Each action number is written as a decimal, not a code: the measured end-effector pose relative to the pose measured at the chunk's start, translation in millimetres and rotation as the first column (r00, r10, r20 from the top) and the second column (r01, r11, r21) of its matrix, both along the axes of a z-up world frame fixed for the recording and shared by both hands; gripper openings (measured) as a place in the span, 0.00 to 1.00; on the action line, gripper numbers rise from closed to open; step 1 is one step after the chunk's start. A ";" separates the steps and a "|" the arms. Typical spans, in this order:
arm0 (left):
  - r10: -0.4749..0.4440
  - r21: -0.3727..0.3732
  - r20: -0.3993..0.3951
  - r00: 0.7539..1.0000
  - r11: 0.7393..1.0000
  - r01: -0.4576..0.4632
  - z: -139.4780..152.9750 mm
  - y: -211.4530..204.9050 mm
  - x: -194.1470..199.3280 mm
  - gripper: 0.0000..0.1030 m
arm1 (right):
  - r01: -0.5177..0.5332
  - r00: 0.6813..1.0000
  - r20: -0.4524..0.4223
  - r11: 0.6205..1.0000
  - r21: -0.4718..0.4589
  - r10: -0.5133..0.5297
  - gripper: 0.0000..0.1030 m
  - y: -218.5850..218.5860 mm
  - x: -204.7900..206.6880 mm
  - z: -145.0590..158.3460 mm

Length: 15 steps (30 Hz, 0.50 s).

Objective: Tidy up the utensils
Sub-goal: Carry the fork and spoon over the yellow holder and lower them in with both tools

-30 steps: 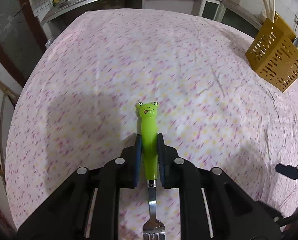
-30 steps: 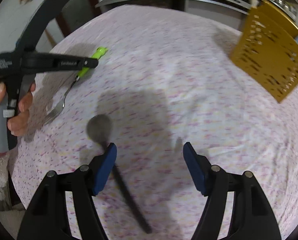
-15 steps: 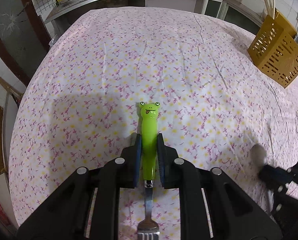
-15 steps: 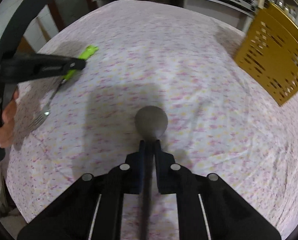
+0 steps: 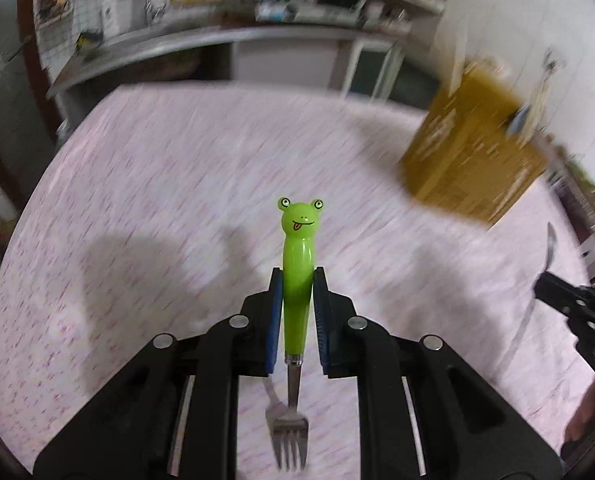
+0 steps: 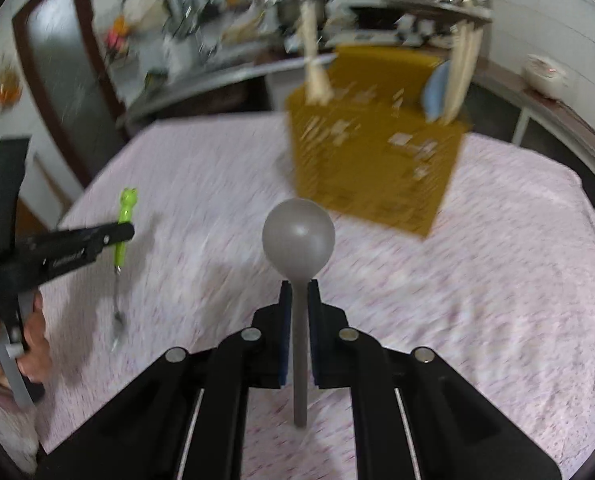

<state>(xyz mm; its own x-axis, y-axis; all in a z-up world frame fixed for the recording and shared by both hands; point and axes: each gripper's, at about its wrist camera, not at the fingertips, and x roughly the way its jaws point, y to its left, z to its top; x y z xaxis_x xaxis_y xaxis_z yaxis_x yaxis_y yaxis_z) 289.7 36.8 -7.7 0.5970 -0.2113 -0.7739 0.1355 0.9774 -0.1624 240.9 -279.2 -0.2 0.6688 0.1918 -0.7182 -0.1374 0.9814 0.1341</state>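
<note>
My left gripper (image 5: 297, 276) is shut on the green frog-handled fork (image 5: 298, 248), frog head forward, tines back toward the camera, held above the flowered tablecloth (image 5: 157, 184). It also shows in the right wrist view (image 6: 123, 224). My right gripper (image 6: 298, 286) is shut on the grey spoon (image 6: 298, 236), bowl forward, lifted off the cloth. The yellow slotted utensil holder (image 6: 377, 152) stands ahead of the spoon and at the far right in the left wrist view (image 5: 469, 160). It holds chopsticks (image 6: 315, 48) and a blue item (image 6: 437, 88).
The right gripper and hand show at the right edge of the left wrist view (image 5: 577, 312). A kitchen counter (image 5: 177, 40) with shelves runs behind the table. The table's far edge lies just behind the holder.
The right gripper closed on the grey spoon and lifted it. Both grippers have risen and moved closer to the yellow holder, which looks larger now.
</note>
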 end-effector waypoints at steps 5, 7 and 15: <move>-0.032 -0.060 0.160 0.987 0.997 0.042 42.5 -33.1 0.4 0.13 | 0.073 0.990 0.117 0.995 0.064 -0.080 0.08 -30.9 0.7 26.0; -0.042 -0.082 0.205 0.978 0.995 0.059 58.1 -45.1 5.6 0.13 | 0.093 0.980 0.166 0.991 0.099 -0.108 0.08 -43.9 0.7 37.8; -0.089 -0.060 0.325 0.942 0.992 0.114 118.7 -100.7 30.1 0.13 | 0.141 0.936 0.304 0.981 0.135 -0.176 0.08 -79.5 16.9 96.9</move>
<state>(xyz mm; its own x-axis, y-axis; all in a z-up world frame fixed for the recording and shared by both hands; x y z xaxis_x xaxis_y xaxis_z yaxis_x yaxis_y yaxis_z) 319.8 -63.9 111.0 0.7834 -0.3349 -0.5237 0.2906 0.9420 -0.1677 257.8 -358.8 96.7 0.8845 0.1304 -0.4480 -0.0339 0.9756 0.2169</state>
